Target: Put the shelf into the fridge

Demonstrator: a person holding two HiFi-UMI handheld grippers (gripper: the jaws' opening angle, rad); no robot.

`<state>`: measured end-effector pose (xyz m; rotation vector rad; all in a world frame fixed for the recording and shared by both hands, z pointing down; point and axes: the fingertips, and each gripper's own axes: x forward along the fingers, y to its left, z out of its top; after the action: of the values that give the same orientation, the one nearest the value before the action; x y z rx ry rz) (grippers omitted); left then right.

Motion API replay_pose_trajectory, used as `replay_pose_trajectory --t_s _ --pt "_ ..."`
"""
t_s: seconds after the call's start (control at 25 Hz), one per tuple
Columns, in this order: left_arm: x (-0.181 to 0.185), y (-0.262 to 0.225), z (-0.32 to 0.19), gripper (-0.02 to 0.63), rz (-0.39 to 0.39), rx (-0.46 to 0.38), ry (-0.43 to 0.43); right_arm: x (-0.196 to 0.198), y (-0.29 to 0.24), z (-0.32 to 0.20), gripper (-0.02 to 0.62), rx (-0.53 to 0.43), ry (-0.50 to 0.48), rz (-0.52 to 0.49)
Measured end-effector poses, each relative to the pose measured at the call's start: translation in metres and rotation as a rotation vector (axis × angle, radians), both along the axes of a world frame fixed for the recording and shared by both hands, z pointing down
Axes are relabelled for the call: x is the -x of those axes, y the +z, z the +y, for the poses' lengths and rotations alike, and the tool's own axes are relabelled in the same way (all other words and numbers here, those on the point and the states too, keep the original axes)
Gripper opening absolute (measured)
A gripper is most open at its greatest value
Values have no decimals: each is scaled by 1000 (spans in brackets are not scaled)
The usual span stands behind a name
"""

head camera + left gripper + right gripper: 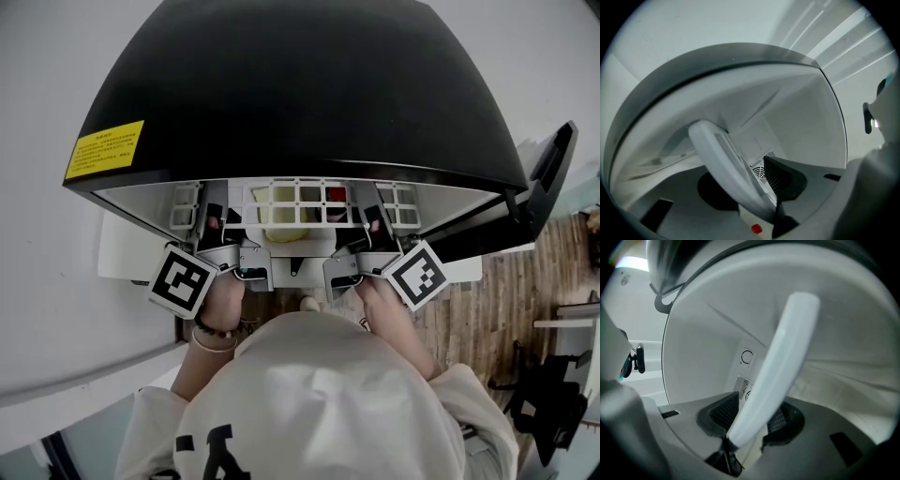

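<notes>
White plastic grid shelf (298,199) lies partly inside the mouth of the black, white-lined fridge (300,84) and appears not yet seated. Left gripper (217,230) and right gripper (367,230) each pinch its rim between their jaws. Remaining steps: slide in, release. Yellow warning label (104,149) carries print too small to read.

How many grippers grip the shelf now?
2. The left gripper clamps the left edge of the shelf; the right gripper clamps its right edge, at the fridge opening.
</notes>
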<state>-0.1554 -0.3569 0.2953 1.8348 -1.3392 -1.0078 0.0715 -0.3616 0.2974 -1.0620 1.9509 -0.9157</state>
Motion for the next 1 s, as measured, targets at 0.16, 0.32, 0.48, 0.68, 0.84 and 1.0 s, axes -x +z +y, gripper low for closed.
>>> replay_pose_trajectory --t_s 0.16,0.32,0.48,0.68,0.84,1.0 --pt "0 1 -2 149 0 5 0 0 0 -2 155 -1 -2 1" --pt "1 -2 -5 149 -3 -6 0 2 -2 -5 155 -5 -5 2" --pt "0 -1 -8 149 4 0 1 0 -1 -8 155 3 5 -6" --pt "0 -1 -9 149 5 5 -1 0 -2 -9 155 1 9 -7" --pt "1 -1 -10 149 1 -1 1 0 -1 -10 155 1 14 -10" --pt "1 0 -11 150 2 1 0 0 -1 -12 155 4 19 -12"
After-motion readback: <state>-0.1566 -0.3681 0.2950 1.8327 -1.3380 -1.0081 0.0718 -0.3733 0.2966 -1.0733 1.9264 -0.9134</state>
